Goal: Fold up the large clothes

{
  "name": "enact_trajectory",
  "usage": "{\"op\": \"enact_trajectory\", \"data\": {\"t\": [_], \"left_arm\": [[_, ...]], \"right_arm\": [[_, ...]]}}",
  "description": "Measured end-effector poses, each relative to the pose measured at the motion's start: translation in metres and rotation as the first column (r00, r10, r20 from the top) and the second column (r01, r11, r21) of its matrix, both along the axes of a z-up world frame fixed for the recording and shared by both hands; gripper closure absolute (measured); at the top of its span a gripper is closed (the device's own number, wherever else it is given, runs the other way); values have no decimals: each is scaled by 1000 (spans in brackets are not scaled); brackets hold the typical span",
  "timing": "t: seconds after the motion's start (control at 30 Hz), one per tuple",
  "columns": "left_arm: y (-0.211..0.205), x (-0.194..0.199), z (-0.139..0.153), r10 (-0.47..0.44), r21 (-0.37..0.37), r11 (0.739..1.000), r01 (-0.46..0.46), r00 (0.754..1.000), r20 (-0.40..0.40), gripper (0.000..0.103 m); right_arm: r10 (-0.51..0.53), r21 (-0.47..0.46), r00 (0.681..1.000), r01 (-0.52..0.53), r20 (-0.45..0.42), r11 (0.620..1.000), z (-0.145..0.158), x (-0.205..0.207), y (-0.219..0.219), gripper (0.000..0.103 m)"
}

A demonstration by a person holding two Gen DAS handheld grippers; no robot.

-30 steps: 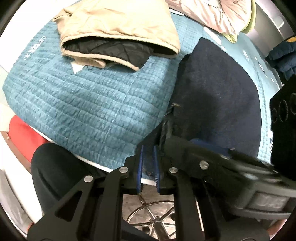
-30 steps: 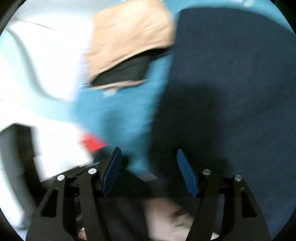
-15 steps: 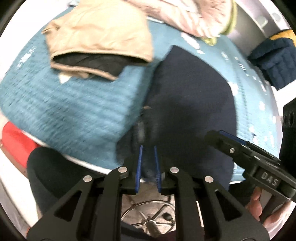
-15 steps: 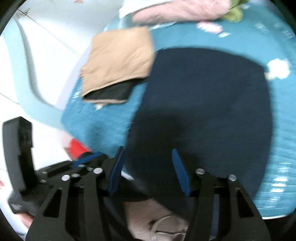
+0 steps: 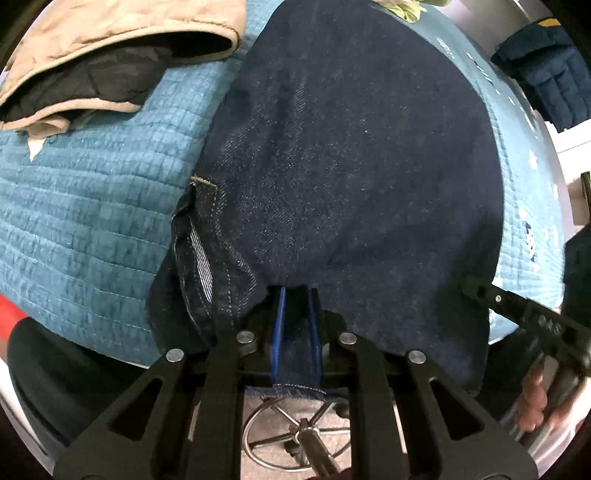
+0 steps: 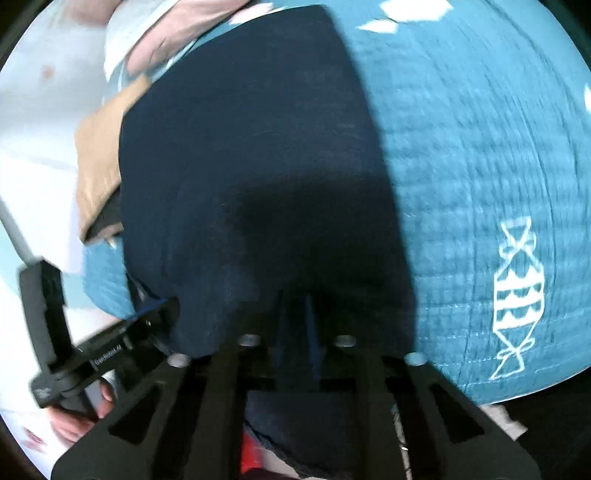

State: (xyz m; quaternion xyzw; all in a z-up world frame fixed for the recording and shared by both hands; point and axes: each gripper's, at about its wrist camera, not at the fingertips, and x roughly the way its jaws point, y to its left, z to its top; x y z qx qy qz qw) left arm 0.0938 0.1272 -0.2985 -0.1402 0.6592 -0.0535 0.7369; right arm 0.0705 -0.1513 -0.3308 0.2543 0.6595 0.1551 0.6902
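Observation:
Dark blue jeans [image 5: 351,155] lie spread on the teal quilted bed cover [image 5: 92,206], their near edge hanging over the bed's front edge. My left gripper [image 5: 295,295] is shut on the jeans' near hem, with denim between its blue pads. My right gripper [image 6: 295,295] is shut on the same near edge further right; the jeans [image 6: 251,166] fill the right wrist view. Each gripper shows in the other's view: the right one [image 5: 524,314] and the left one [image 6: 103,354].
A folded beige jacket with black lining [image 5: 110,48] lies at the back left of the bed. A navy garment [image 5: 546,74] sits off the bed at right. Pink clothes [image 6: 177,33] lie at the far end. A chair base [image 5: 295,432] stands below the bed edge.
My right gripper has moved to the jeans' near edge and shut on it. Both grippers have come closer to the bed and the jeans.

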Motion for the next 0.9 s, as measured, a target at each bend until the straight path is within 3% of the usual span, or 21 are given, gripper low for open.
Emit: {"op": "enact_trajectory", "data": {"t": [0.1,0.2,0.27,0.33,0.4,0.5,0.63,0.73,0.83,0.9], "left_arm": [[3,-7,8,4,-14,1000,-4,1000,-28,90],[1,-21,10,-26,8,1000,26,998,-48,90],[-3,-31,-6,-49,9,999,50,994,-99,90],[-2,-35,-24,-38,0,999,39,991,-126,89],[1,-36,-27,-20,-16,1000,18,993,-116,89],[1,-37,-10,-27,2,1000,27,993,-118,89],[2,-30,32,-60,-24,998,60,998,-23,89],[6,-11,58,-71,15,997,70,995,68,89],[13,20,64,-40,47,998,36,996,83,89],[16,40,50,-27,70,997,22,997,73,89]], "right_arm": [[-35,33,997,37,-63,999,7,-9,-7,103],[67,-32,997,-68,-42,997,27,-27,7,97],[88,-31,993,-90,-79,995,22,-33,18,97],[86,-99,991,-97,-105,990,1,-31,29,103],[82,-43,991,-87,-105,995,-12,-26,30,103],[52,0,990,-52,-132,999,-3,-26,19,103],[84,-93,996,-83,2,992,40,-13,20,98],[92,-176,992,-75,85,982,63,18,23,97],[109,-286,986,-70,123,956,69,49,28,97],[106,-283,990,-74,97,956,54,71,38,97]]}}
